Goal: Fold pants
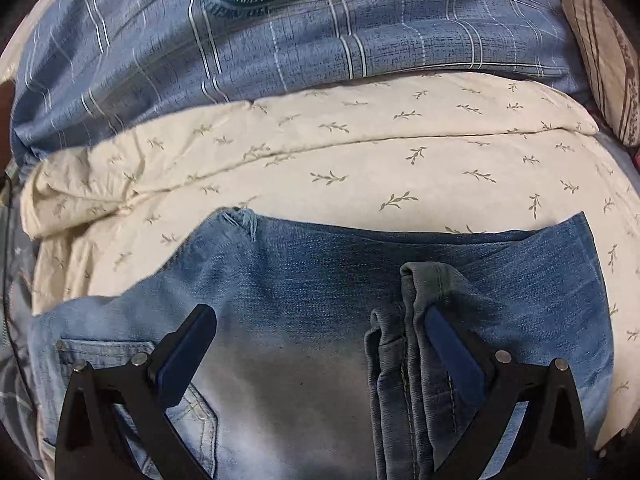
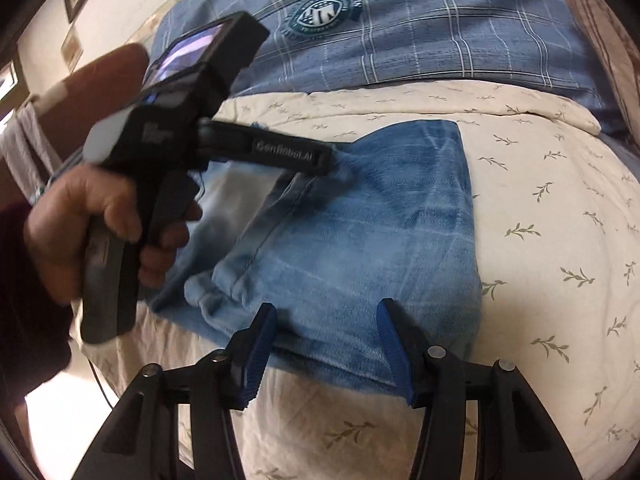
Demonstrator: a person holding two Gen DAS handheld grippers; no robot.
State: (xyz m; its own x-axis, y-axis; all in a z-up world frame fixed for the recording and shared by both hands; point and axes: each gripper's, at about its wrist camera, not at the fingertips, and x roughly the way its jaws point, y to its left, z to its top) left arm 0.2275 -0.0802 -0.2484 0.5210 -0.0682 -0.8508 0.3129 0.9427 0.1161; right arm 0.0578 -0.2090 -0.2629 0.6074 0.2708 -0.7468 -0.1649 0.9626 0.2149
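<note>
Two hand-held grippers spread | left (image 1: 320, 332) over jeans (image 1: 304, 280), possibly touching | right (image 2: 326, 326) at jeans' near edge

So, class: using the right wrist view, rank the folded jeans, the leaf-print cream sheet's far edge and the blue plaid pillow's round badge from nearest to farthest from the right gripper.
1. Folded jeans: directly ahead of the right gripper.
2. Cream sheet's far edge: beyond the jeans.
3. Pillow's badge: at the top.

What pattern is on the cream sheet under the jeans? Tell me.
Small grey-green leafy sprigs on the cream sheet; clearest in the left wrist view.
</note>
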